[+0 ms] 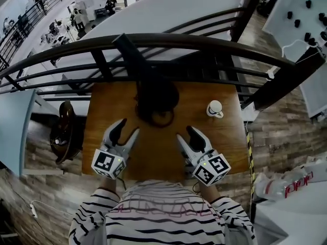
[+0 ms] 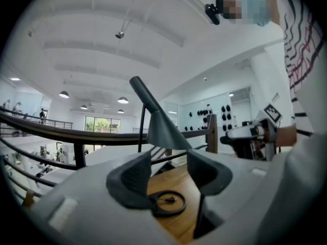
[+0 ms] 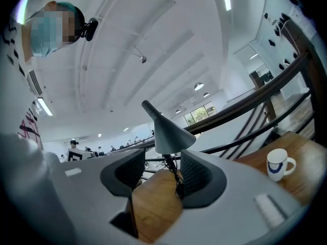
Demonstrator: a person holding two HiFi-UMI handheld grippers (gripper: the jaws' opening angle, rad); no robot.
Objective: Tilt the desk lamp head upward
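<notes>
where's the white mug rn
In the head view the white mug stands at the far right of the wooden table, to the right of the desk lamp and close to the railing.

mezzanine in large lab hall: railing (image 1: pixel 153 38), workstations (image 1: pixel 76 17) below

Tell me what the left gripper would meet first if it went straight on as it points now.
Probably the desk lamp head, straight ahead of the open left gripper; nothing shows between them, though depth is unclear.

Open tabletop (image 1: pixel 156 154) in front of lamp (image 1: pixel 156 97); mug (image 1: pixel 215 108) at rt, railing (image 1: pixel 168 38) close behind.
</notes>
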